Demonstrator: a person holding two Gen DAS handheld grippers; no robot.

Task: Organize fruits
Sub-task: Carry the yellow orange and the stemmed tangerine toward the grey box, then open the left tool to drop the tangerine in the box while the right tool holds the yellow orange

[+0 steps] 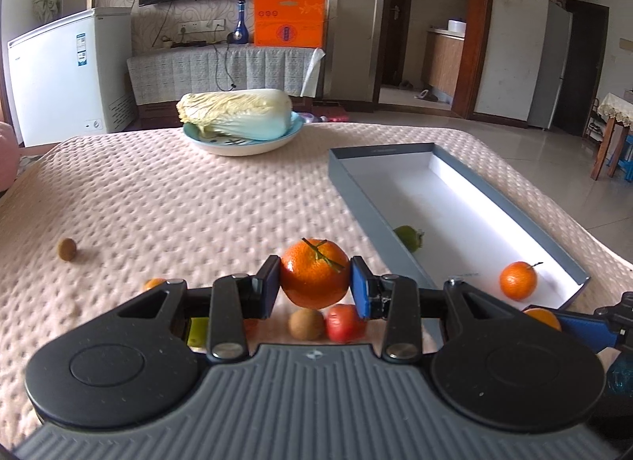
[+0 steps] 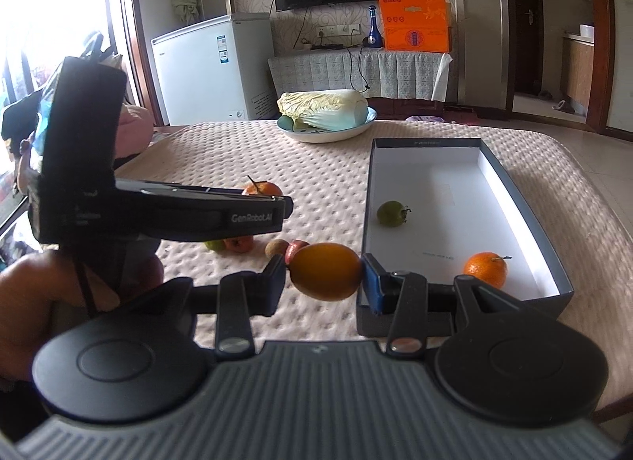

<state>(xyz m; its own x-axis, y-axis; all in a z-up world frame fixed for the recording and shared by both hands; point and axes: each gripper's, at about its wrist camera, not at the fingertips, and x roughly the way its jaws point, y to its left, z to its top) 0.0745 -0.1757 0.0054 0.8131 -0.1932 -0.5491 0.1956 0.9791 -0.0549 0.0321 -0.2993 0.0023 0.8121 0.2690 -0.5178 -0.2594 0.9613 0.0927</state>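
Carrying a stemmed orange (image 1: 314, 273) in the left gripper (image 1: 315, 286) and a smooth orange (image 2: 326, 272) in the right gripper (image 2: 325, 282), fingers clamped above the tabletop (image 1: 178, 199), I judged release over the box (image 2: 443, 199) came next.

orange tangerine (image 1: 314, 274), grey box (image 1: 379, 151) white inside, pink dimpled tablecloth (image 1: 178, 199).
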